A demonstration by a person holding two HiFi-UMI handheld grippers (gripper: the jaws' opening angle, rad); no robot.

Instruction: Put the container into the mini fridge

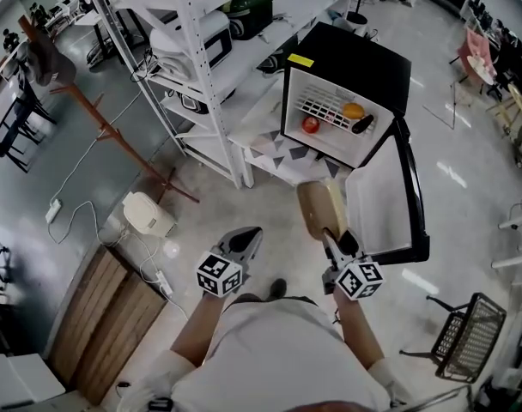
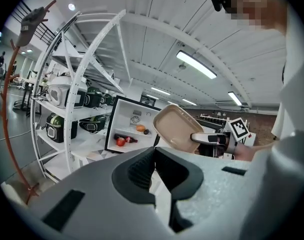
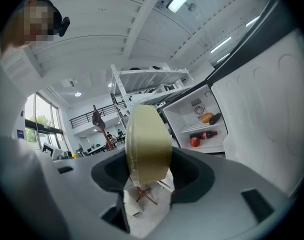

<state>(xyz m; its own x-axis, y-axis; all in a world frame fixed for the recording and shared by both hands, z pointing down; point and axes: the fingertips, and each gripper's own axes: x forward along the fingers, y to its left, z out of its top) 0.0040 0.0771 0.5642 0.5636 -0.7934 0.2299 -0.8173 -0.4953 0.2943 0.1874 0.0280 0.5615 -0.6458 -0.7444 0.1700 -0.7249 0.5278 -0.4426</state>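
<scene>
Jaws of my right gripper (image 3: 150, 165) clamp the beige container (image 3: 148, 134) on its edge, just short of the open mini fridge (image 1: 351, 63), beside its door (image 1: 383, 202). Jaws of my left gripper (image 2: 154, 160) are together, holding nothing. The food on the fridge's shelf is too small to name.

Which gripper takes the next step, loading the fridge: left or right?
Right. The right gripper grips the container in front of the open mini fridge; the left gripper holds nothing.
</scene>
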